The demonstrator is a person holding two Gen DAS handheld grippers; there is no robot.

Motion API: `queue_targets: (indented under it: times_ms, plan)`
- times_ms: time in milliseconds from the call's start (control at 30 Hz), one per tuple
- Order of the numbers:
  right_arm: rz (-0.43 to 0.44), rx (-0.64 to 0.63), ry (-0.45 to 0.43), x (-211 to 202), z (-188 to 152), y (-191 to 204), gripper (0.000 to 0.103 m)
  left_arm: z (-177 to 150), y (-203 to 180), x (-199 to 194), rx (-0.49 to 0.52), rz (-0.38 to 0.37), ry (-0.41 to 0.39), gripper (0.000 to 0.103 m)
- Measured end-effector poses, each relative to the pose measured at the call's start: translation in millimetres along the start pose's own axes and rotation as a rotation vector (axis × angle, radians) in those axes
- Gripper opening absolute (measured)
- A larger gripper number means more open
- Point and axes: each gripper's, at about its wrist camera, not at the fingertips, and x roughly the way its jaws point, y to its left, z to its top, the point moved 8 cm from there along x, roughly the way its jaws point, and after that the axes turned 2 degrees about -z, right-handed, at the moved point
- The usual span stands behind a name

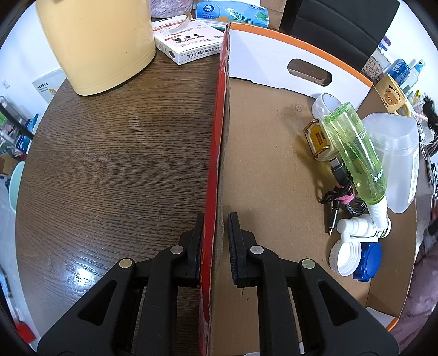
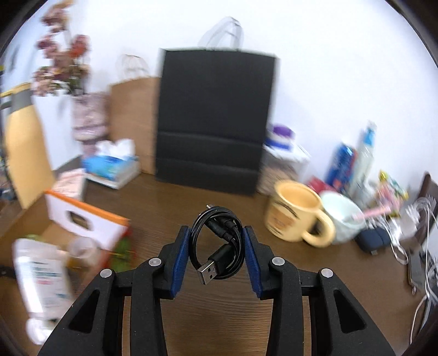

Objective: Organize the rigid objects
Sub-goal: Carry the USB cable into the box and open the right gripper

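Keep left gripper (image 1: 215,235) clenched on cardboard box wall (image 1: 219,153), steadying it, while carrying coiled black USB cable (image 2: 217,246), pinched in right gripper (image 2: 216,256) above table (image 2: 191,202), toward box floor beside green spray bottle (image 1: 353,153).

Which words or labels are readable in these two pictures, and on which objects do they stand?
"Butterbear" on the yellow mug.
"百大护具品牌背后的" along the front edge of the white carton; its last character is cut off by the box wall.
Print on the green spray bottle, tissue pack and blue bottles: too small or blurred.
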Motion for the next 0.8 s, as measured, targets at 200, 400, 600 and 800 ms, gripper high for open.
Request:
queue_targets:
  times_ms: [200, 400, 600, 800]
  plan:
    - [0.116, -0.071, -0.049, -27, 7, 61, 0.042, 0, 0, 0, 0.001, 0.001, 0.0, 0.01]
    - [0.195, -0.115, -0.062, -44, 4, 105, 0.042, -1, -1, 0, 0.007, 0.003, 0.0, 0.01]
    - [0.258, -0.133, -0.048, -56, -2, 138, 0.042, -1, -2, 0, 0.004, 0.001, 0.0, 0.01]
    - [0.254, -0.14, -0.032, -60, -3, 152, 0.042, -2, -4, 1, 0.005, 0.001, 0.0, 0.01]
